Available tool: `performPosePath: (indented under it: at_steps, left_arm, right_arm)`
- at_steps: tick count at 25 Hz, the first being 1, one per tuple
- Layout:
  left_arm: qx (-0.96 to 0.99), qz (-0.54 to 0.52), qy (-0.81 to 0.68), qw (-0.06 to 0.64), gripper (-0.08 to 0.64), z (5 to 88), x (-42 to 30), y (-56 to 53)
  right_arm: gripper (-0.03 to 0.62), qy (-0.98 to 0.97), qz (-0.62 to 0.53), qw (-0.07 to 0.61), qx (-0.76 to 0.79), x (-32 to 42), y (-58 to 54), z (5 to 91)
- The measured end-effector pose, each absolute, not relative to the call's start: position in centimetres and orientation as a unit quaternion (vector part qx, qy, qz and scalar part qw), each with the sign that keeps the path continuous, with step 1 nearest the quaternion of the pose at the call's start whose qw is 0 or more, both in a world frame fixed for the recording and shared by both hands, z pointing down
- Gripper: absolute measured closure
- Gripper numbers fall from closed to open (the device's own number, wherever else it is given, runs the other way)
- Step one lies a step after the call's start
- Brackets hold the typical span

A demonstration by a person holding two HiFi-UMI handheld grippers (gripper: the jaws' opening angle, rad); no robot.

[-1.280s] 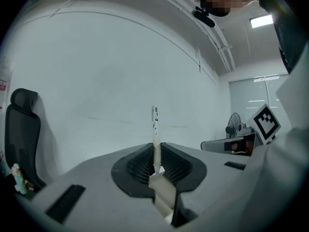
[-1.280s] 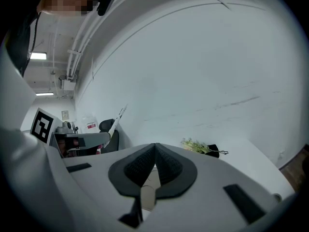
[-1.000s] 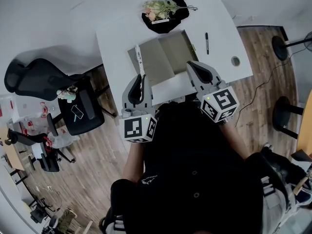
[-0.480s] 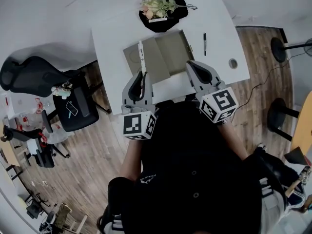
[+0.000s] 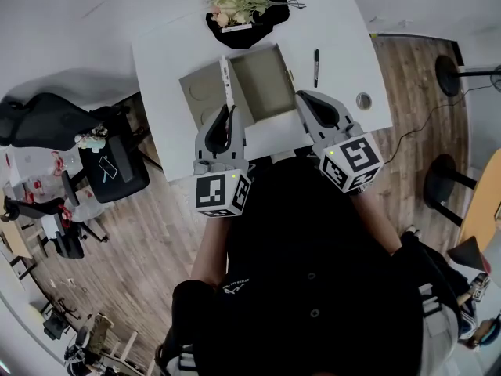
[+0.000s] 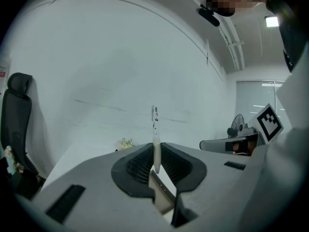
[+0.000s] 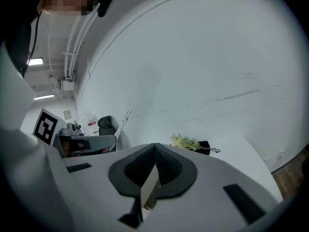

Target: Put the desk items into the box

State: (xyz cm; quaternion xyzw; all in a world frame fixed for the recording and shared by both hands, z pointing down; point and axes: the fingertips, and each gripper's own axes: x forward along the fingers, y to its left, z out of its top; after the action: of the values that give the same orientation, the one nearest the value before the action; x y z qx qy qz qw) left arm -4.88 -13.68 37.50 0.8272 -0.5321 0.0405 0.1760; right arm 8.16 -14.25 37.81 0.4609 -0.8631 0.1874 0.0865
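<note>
Status: left tongs [image 6: 155, 149] clamped on white pen [image 6: 154, 124] | right tongs [image 7: 155, 148] pressed together, empty

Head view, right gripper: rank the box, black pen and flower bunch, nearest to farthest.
1. Box: just left of the right gripper tips.
2. Black pen: on the desk, just beyond the tips.
3. Flower bunch: at the desk's far edge.

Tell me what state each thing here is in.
Left gripper: shut on the white pen.
Right gripper: shut, empty.
Box: open, flaps out.
Black pen: lying on the desk, outside the box.
Flowers: lying at the desk's far edge.
</note>
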Motion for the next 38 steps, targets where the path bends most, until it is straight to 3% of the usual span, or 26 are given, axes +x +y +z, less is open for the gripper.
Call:
performPosePath:
  at_steps: [14,38]
  left_arm:
    - [0.796,0.079,-0.558,0.220,0.503,43.2,1.9,-16.1]
    - [0.673,0.250,-0.609,0.336,0.503,60.8,4.3,-18.5]
  right_arm:
    - [0.594,-0.869,0.193,0.124,0.439,15.4,-16.5,39.4]
    - [0.594,-0.883,0.222,0.176,0.373,20.3,-20.8,44.3]
